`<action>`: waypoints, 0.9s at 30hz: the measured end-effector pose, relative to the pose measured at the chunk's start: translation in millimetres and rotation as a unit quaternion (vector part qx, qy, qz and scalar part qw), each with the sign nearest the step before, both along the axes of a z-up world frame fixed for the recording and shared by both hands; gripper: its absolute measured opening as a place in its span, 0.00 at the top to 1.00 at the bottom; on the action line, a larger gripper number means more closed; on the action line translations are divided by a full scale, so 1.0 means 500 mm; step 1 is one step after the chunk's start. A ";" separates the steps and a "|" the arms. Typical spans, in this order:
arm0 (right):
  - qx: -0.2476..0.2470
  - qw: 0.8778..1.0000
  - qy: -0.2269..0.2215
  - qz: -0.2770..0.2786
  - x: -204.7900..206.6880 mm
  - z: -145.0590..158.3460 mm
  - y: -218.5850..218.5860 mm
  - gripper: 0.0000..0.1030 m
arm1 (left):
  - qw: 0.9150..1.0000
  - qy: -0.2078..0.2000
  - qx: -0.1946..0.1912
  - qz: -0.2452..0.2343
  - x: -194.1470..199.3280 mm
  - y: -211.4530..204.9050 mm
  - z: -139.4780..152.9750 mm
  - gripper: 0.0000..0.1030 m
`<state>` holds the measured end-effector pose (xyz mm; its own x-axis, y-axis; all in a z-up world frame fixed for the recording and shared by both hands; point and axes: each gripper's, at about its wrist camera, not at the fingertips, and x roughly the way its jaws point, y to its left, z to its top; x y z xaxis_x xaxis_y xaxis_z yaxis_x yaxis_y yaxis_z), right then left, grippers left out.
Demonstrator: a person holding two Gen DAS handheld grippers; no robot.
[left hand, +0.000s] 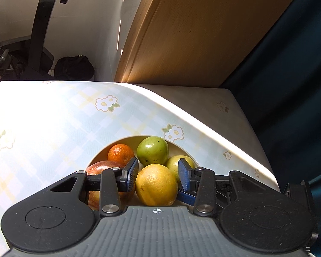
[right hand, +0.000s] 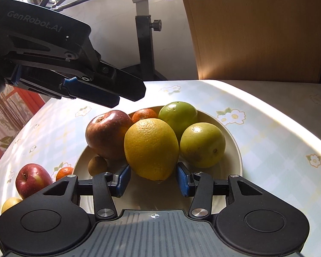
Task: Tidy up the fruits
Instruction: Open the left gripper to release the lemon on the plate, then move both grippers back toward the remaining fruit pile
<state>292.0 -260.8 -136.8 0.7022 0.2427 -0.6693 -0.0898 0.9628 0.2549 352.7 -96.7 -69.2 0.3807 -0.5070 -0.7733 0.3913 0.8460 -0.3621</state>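
Fingers: left gripper (left hand: 158, 174) spread above yellow orange (left hand: 156, 184) | right gripper (right hand: 153, 181) spread, flanking it | bowl (right hand: 233, 147)

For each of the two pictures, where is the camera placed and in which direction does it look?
Left wrist view: sits on the left tool, above the bowl, looking forward and down; its own two fingers flank the yellow orange.
Right wrist view: sits on the right tool, low at the bowl's near rim, facing the chair back; its own fingers and the left tool show.
Shared: bowl, yellow orange, red apple, green fruits, tablecloth.
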 end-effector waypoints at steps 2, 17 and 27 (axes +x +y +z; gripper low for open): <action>0.000 1.000 0.000 -0.006 -0.001 -0.001 0.002 0.57 | 1.000 -0.009 -0.006 0.008 -0.010 0.017 0.016 0.58; -0.012 0.998 -0.032 -0.048 -0.127 0.050 0.033 0.48 | 0.988 -0.112 0.011 0.102 -0.178 0.199 0.087 0.58; -0.001 0.997 -0.053 -0.064 -0.215 0.074 0.079 0.49 | 0.981 -0.111 0.021 0.160 -0.256 0.307 0.079 0.58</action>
